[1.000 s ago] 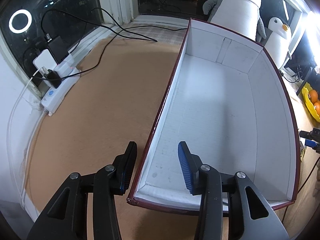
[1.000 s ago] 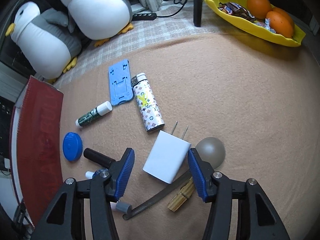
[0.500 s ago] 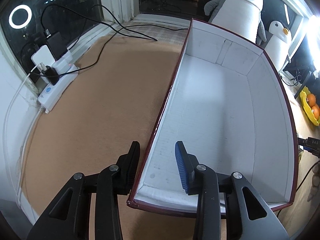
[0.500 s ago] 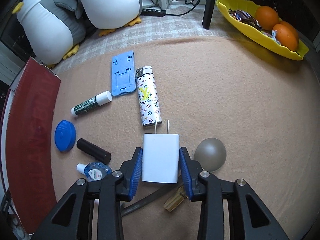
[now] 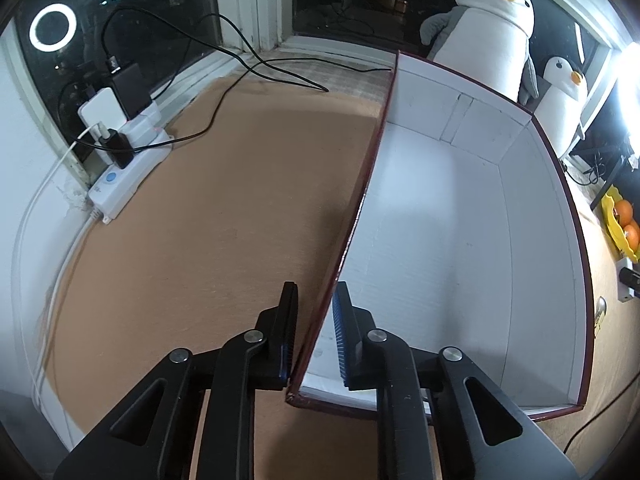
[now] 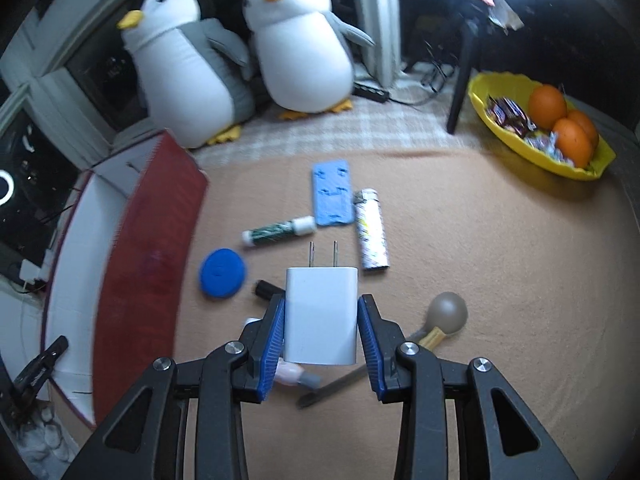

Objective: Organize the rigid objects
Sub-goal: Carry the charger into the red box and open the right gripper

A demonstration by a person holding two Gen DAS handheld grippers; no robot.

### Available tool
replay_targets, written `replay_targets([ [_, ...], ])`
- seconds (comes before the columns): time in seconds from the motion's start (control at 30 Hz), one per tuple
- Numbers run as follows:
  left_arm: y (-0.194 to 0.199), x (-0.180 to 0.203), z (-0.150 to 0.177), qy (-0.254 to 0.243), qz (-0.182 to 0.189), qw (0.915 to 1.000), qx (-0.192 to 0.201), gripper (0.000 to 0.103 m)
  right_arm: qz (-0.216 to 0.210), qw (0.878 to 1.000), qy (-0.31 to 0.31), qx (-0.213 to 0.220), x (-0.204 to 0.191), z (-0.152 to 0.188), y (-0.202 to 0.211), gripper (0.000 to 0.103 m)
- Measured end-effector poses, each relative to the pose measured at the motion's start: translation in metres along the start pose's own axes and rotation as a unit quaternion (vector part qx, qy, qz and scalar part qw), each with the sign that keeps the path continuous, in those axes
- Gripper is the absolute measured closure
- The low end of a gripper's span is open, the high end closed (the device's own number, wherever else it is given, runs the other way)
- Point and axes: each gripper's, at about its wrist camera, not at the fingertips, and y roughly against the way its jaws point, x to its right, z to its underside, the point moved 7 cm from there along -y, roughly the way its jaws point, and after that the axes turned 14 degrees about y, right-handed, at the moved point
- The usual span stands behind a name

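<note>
My right gripper (image 6: pixel 321 338) is shut on a white plug charger (image 6: pixel 321 316), prongs forward, lifted above the tan cloth. Below lie a blue cap (image 6: pixel 222 273), a green tube (image 6: pixel 278 231), a blue phone stand (image 6: pixel 332 193), a patterned lighter (image 6: pixel 372 235), a black cylinder (image 6: pixel 267 289) and a grey-headed spoon (image 6: pixel 446 313). The red box with white inside (image 6: pixel 144 264) stands to the left. My left gripper (image 5: pixel 316 340) is closed on that box's left wall (image 5: pixel 360 208), one finger on each side.
Two plush penguins (image 6: pixel 298 46) stand behind the objects. A yellow bowl of oranges and sweets (image 6: pixel 536 124) is at the far right. A white power strip with chargers and cables (image 5: pixel 124 164) lies left of the box by the window.
My right gripper closed on the charger and lifted it. My left gripper narrowed onto the box's left wall.
</note>
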Motion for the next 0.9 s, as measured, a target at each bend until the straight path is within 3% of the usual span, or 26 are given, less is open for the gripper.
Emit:
replay_targets([
  [0.23,0.001,-0.004,-0.001,0.018,0.011,0.9997,0.014,0.091,-0.025,0.997,0.061,0.035,-0.060,-0.015,0.027,0.070],
  [0.5,0.001,-0.005,-0.001,0.020,0.015,0.9996,0.015,0.091,-0.070,0.985,0.145,0.055,-0.148,-0.024,0.037,0.070],
  [0.67,0.001,-0.007,-0.001,0.018,0.017,0.9996,0.014,0.091,-0.081,0.975,0.199,0.049,-0.195,-0.022,0.024,0.070],
  [0.9,0.001,-0.007,-0.001,0.016,0.020,0.9996,0.013,0.091,-0.080,0.969,0.232,0.025,-0.225,-0.017,-0.007,0.070],
])
